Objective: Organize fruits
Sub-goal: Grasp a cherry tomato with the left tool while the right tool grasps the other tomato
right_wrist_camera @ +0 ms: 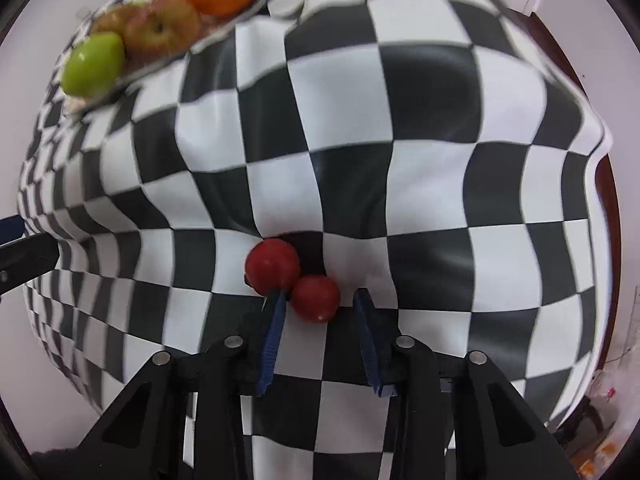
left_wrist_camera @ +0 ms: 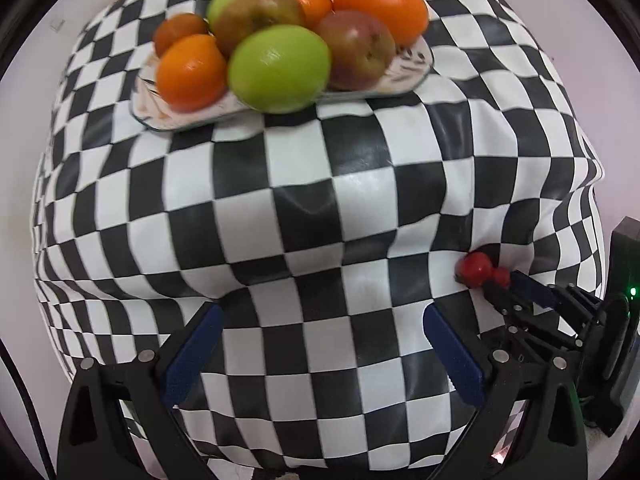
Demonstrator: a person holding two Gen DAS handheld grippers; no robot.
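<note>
My right gripper (right_wrist_camera: 320, 300) is low over the checkered cloth (right_wrist_camera: 360, 140), its fingers around the smaller red fruit (right_wrist_camera: 316, 298) but not pressing it. The bigger red fruit (right_wrist_camera: 273, 266) touches it. My left gripper (left_wrist_camera: 320, 320) stands wide apart, empty; the plate (left_wrist_camera: 408, 76) of fruits lies farther away.

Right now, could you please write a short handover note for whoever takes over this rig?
Left gripper: open, empty, over bare checkered cloth.
Right gripper: open, jaws narrow, either side of the smaller red fruit, not yet pinching it. The larger red fruit sits right next to it.
Plate: far side of the cloth, piled with oranges, green apples and brownish apples.
Done: those fruits are on the plate.
Left: both red fruits lie loose on the cloth. Probably grip the smaller one first, then fetch the other.
</note>
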